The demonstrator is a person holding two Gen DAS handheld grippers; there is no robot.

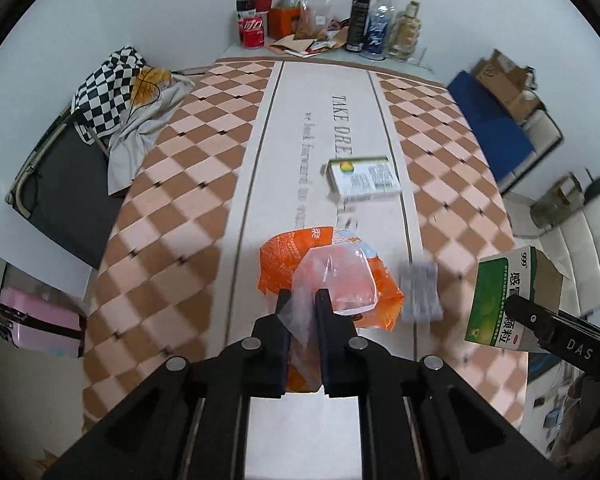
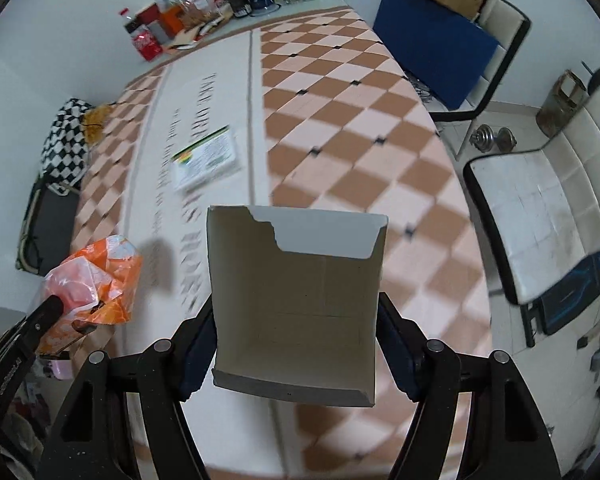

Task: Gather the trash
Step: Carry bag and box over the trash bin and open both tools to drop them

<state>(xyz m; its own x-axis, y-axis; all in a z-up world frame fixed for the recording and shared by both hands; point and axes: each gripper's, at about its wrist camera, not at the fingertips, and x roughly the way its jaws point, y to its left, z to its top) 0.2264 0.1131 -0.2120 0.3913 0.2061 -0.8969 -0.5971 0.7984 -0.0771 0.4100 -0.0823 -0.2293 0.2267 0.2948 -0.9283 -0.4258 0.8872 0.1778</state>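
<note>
Trash here looks light: the left gripper (image 1: 300,300) pinches a limp orange bag (image 1: 284,260) by its clear film. The right gripper (image 2: 296,332) clamps an empty carton (image 2: 296,304) by its side walls, which would likely crush easily.

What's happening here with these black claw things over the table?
A person is tidying trash off a table using two handheld claws. The left claw is shut on an orange plastic bag, held up over the table. The right claw grips an open, empty green medicine box, apparently on its way to the bag. A flat medicine box and a silvery blister pack lie on the checkered tablecloth, not yet collected.
</note>
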